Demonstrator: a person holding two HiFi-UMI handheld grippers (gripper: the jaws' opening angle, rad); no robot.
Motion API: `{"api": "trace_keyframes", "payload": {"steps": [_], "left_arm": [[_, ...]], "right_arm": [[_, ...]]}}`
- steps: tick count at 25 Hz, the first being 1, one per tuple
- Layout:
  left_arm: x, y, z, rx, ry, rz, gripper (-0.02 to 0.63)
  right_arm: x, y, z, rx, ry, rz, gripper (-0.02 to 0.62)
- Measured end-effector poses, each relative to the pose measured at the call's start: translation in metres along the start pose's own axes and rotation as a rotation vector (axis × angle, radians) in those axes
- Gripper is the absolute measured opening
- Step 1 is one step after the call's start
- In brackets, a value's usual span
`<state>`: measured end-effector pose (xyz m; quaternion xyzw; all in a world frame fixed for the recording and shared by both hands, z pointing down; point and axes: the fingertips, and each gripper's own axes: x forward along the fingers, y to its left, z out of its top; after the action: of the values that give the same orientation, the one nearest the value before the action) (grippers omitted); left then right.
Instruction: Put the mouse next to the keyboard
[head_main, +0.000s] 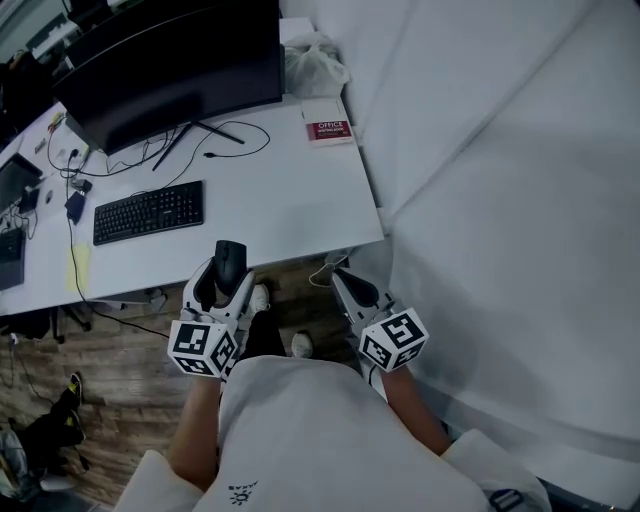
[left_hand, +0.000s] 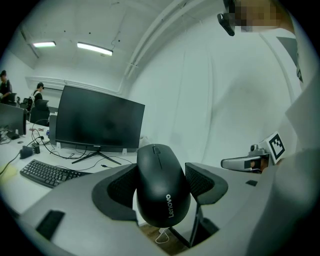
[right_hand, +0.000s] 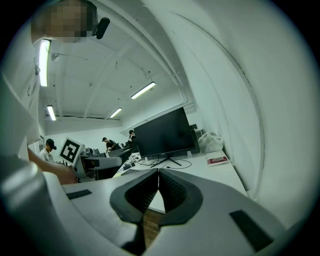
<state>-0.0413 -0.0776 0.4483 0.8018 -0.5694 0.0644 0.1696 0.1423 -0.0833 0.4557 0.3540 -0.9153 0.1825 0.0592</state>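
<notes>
The left gripper clamps the mouse in wide-set fingers — keyboard ahead-left on the tabletop. The right gripper, closed and empty, sits farther.

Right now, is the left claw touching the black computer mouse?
Touching. The left gripper view shows the left claw's dark pads pressed against both sides of the black computer mouse.

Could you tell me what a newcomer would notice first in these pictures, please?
A black mouse gripped between the fingers of the left gripper, held just in front of the white desk, draws the eye first. On the desk, a large dark monitor stands at the back left with a black keyboard in front of it.
</notes>
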Motion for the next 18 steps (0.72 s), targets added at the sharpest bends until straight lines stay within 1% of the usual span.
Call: {"api": "trace_keyframes", "payload": {"steps": [10,18], "left_arm": [[0.03,0.031,0.009,-0.004,0.019,-0.035,0.307],[0.061,0.061,0.014,-0.013,0.041,-0.043,0.307]], "right_arm": [[0.036,-0.002,0.01,0.002,0.015,-0.023,0.018],[0.076,-0.012,0.018,0.004,0.042,-0.026,0.018]]}}
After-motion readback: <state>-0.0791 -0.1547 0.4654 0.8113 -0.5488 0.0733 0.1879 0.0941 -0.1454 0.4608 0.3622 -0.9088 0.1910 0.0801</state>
